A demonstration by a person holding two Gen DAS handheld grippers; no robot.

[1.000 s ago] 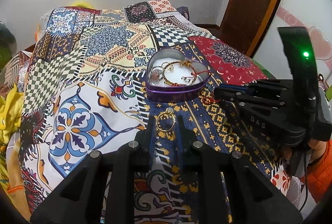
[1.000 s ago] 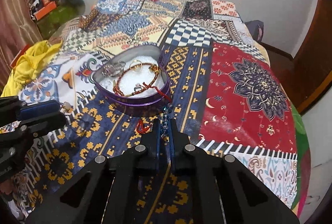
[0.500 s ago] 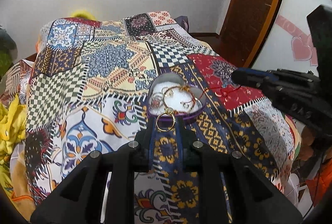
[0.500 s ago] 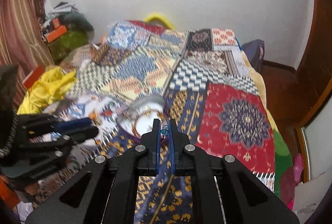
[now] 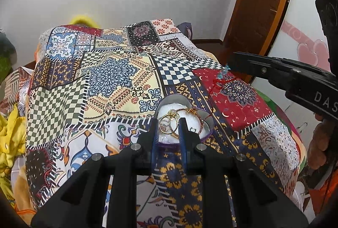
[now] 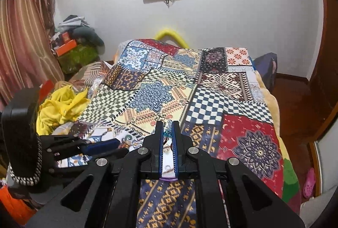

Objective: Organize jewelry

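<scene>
Left hand-held gripper pinching gold ring above heart tin, right hand-held gripper gripping blue charm

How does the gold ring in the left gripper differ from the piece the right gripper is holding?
The gold ring is a rigid, shiny hoop; the blue beaded piece is a small cluster trailing a red thread. The left gripper holds the ring in a wider gap; the right gripper pinches the beads in a narrower one. Both are held above the quilt, near the heart-shaped tin.
</scene>
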